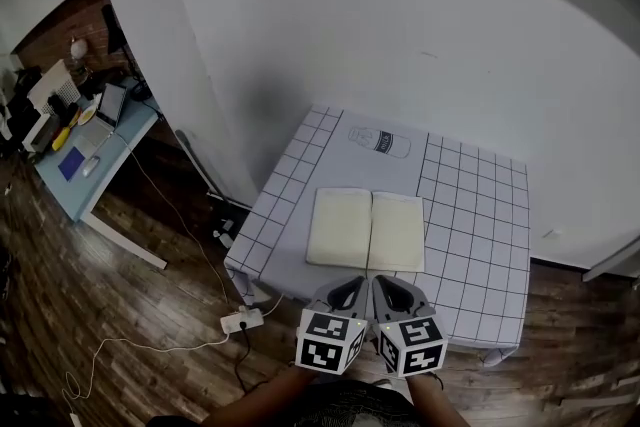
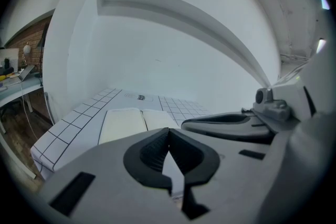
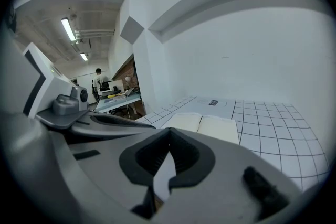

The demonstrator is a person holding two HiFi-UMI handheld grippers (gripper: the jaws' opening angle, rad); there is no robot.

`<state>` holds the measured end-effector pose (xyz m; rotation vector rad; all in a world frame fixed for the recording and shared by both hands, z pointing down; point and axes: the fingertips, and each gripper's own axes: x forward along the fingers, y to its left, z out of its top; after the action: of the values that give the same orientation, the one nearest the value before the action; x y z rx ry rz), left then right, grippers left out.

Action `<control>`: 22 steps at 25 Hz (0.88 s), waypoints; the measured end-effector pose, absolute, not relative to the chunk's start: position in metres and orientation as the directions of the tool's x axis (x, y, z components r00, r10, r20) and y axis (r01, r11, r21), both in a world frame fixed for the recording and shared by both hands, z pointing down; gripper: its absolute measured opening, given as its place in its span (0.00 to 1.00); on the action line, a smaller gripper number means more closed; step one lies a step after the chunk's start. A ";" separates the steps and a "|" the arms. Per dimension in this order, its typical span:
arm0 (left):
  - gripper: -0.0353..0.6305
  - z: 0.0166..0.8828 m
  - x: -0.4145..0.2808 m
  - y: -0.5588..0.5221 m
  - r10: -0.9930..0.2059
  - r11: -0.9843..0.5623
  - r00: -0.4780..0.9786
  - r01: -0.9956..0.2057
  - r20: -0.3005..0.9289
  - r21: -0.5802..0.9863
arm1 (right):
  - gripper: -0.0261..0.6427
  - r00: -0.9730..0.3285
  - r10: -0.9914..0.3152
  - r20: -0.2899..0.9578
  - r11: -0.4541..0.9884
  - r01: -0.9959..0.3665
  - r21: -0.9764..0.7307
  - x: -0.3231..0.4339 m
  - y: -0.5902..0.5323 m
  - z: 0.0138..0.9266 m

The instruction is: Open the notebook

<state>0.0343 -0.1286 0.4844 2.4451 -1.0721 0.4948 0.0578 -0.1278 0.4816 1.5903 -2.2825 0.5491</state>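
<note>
Notebook: the notebook (image 1: 367,231) was already lying open and flat, two blank cream pages facing up, spine running near to far. It sat about mid-table, a bit closer to the near edge than the far one.
Table: the table (image 1: 480,235) was covered in a white cloth with a black grid. A small printed label (image 1: 380,142) sat on the plain strip just past the notebook's far edge.
Left gripper: you had the left gripper (image 1: 347,292) over the table's near edge, just short of the notebook and pointed at it, not touching the pages. Its own view showed the jaws closed tip to tip with nothing between them.
Right gripper: the right gripper (image 1: 396,292) was right beside the left one, almost touching it and aimed the same way. Its jaws were together too, and empty.
Marker cubes: the marker cubes (image 1: 330,340) sat side by side at the near end, over your forearms.
Background: there was a cluttered blue desk (image 1: 90,155) far left and a power strip (image 1: 242,320) on the wood floor near the table's left corner. The right gripper view showed a person (image 3: 98,81) standing by that desk.
</note>
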 end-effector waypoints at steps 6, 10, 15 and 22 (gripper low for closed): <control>0.06 0.482 0.046 -0.116 -0.619 -0.607 0.625 -0.765 0.476 0.214 | 0.06 -0.350 -0.829 0.436 0.320 -0.936 -0.143 0.070 -0.116 0.479; 0.06 0.481 0.050 -0.112 -0.625 -0.600 0.616 -0.772 0.480 0.210 | 0.06 -0.348 -0.832 0.432 0.315 -0.937 -0.149 0.077 -0.111 0.477; 0.06 0.481 0.055 -0.105 -0.621 -0.604 0.617 -0.770 0.483 0.206 | 0.06 -0.344 -0.835 0.429 0.310 -0.939 -0.149 0.081 -0.105 0.478; 0.06 0.483 0.056 -0.103 -0.616 -0.609 0.620 -0.766 0.486 0.206 | 0.06 -0.342 -0.838 0.426 0.308 -0.940 -0.148 0.083 -0.104 0.478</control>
<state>0.0557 -0.1029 0.4828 2.4503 -1.1005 0.5220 0.0829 -0.1036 0.4781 1.6145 -2.3088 0.5442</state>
